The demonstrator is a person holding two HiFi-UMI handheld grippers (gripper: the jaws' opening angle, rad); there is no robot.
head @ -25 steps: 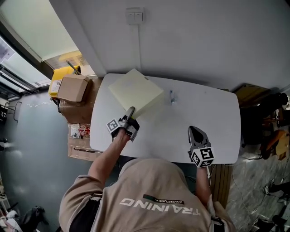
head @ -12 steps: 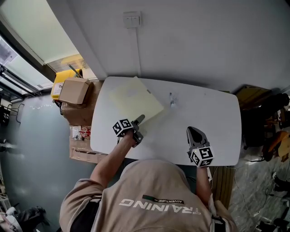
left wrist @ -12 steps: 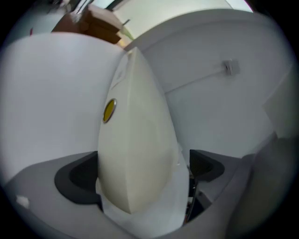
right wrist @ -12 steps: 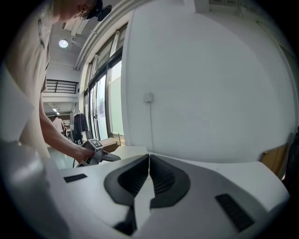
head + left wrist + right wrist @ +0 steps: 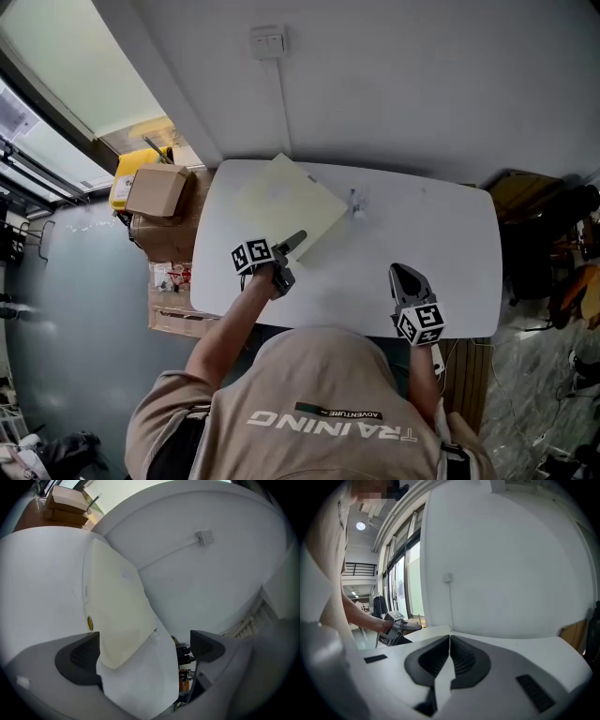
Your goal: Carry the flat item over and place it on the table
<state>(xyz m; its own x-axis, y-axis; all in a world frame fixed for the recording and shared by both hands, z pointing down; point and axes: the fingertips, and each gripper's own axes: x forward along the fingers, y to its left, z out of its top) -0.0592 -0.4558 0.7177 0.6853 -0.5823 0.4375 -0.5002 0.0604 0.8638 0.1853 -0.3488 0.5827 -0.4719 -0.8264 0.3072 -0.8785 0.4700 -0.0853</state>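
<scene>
The flat item (image 5: 286, 202) is a pale yellow square sheet lying on the white table (image 5: 412, 234) at its far left. In the left gripper view the flat item (image 5: 117, 611) has its near corner reaching in between the jaws, which stand wide apart and clear of it. My left gripper (image 5: 292, 242) is open at that near corner, just off the sheet's edge. My right gripper (image 5: 405, 278) hovers over the table's near right edge, shut with nothing between its jaws. In the right gripper view, the jaws of my right gripper (image 5: 450, 641) meet along one line.
A small pen-like object (image 5: 356, 203) lies on the table just right of the sheet. Cardboard boxes (image 5: 157, 190) and a yellow container (image 5: 127, 178) stand left of the table. A wall with a switch plate (image 5: 267, 42) runs behind it.
The sheet has gone from tilted in the left gripper's hold to lying flat on the table. The left jaws opened and let go, drawing back slightly. The right gripper has barely moved.
</scene>
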